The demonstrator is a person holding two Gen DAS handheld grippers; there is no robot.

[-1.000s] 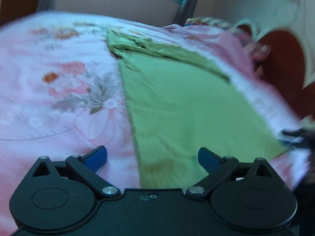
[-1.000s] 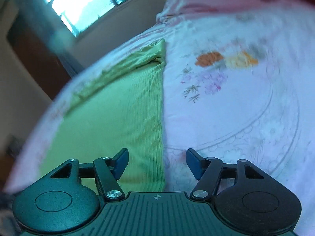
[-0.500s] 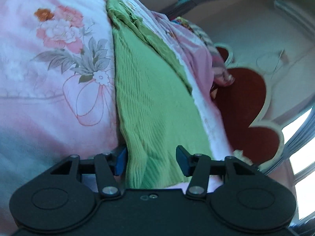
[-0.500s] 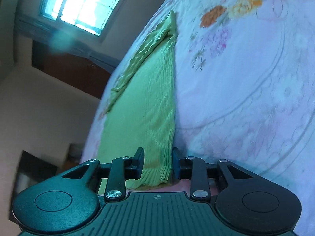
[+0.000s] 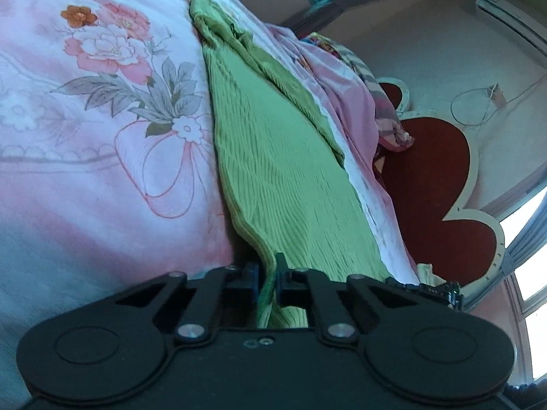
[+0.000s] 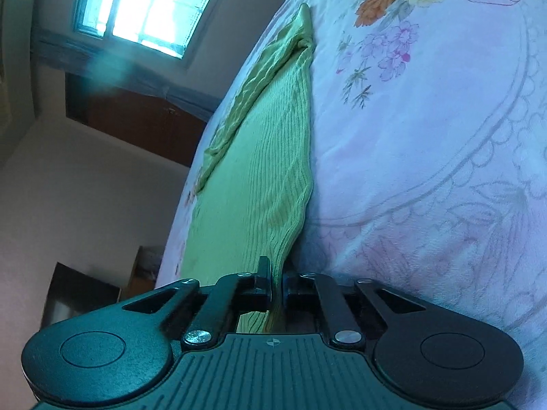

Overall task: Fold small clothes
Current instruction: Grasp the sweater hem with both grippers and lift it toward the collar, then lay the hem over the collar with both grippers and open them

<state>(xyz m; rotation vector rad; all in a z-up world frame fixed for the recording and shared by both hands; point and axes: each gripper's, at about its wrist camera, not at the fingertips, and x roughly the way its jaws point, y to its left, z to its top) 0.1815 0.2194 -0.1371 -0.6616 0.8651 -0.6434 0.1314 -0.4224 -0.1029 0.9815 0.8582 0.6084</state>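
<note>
Both grippers have dropped onto the near hem and closed: left gripper point(image 5: 267, 275) and right gripper point(image 6: 277, 282) each pinch a corner of the green ribbed garment point(image 5: 280, 177), which lies flat on the floral bedspread point(image 5: 102, 109), stretching lengthwise straight away from them.

We see a pink floral bedsheet point(image 5: 102, 109) spread across the bed, with a red scalloped headboard point(image 5: 434, 184) at the right. Far off, an air conditioner point(image 5: 509, 10) hangs on the wall, and a bright window point(image 6: 147, 10) glows above a dark wooden door point(image 6: 136, 123).
</note>
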